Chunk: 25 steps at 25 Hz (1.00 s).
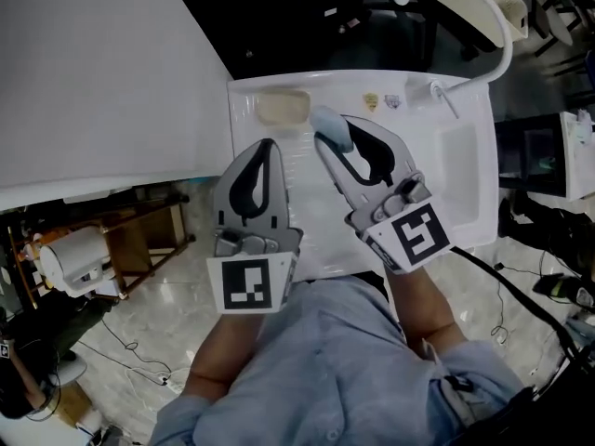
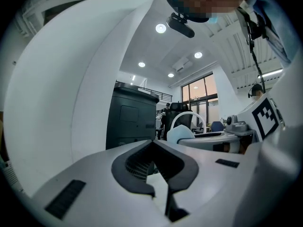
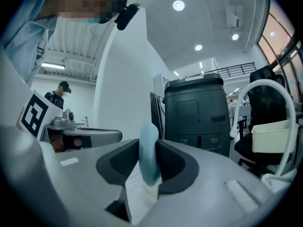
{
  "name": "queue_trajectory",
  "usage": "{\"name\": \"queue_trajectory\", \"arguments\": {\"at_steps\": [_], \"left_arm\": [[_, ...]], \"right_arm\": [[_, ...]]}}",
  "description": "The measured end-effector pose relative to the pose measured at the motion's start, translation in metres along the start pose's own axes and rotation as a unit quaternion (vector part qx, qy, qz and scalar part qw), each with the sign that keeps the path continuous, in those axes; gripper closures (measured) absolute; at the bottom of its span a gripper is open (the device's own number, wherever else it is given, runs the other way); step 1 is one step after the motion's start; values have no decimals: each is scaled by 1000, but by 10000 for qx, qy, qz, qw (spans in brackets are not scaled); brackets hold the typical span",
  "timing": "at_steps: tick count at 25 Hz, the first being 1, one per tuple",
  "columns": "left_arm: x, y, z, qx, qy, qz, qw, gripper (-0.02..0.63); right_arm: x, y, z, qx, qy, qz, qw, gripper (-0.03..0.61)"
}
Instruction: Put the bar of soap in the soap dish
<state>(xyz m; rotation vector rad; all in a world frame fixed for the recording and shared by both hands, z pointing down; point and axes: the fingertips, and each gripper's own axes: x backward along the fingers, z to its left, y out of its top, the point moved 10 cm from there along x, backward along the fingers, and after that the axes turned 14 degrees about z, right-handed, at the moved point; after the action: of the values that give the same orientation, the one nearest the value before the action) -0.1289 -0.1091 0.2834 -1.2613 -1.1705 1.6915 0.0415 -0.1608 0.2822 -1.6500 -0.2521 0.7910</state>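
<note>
A pale blue bar of soap (image 1: 332, 128) stands on edge between the jaws of my right gripper (image 1: 333, 137), which is shut on it over the white washbasin top (image 1: 465, 221). In the right gripper view the soap (image 3: 149, 157) fills the gap at the tips of the right gripper (image 3: 148, 143). The beige oval soap dish (image 1: 282, 108) lies at the basin top's far left corner, just beyond and left of the soap. My left gripper (image 1: 267, 145) hovers beside the right one with its tips together and nothing held; in its own view the left gripper (image 2: 152, 142) shows the same.
A white curved faucet (image 1: 497, 26) rises at the basin's far right, above a sunken bowl (image 1: 456, 161). A large white panel (image 1: 93, 72) borders the left side. Wooden furniture (image 1: 139, 240) and cables (image 1: 130, 365) sit on the floor at lower left.
</note>
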Motion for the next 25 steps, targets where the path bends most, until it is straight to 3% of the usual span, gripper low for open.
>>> {"name": "queue_trajectory", "arguments": {"at_steps": [15,25], "left_arm": [[-62,-31,18,147,-26,569,9983,609],[-87,-48,32,260,-15,761,9968,609]], "right_arm": [[-59,-46,-36,-515,165,430,9976,463],[-93,-68,-53,-564,255,638,9960,463]]}}
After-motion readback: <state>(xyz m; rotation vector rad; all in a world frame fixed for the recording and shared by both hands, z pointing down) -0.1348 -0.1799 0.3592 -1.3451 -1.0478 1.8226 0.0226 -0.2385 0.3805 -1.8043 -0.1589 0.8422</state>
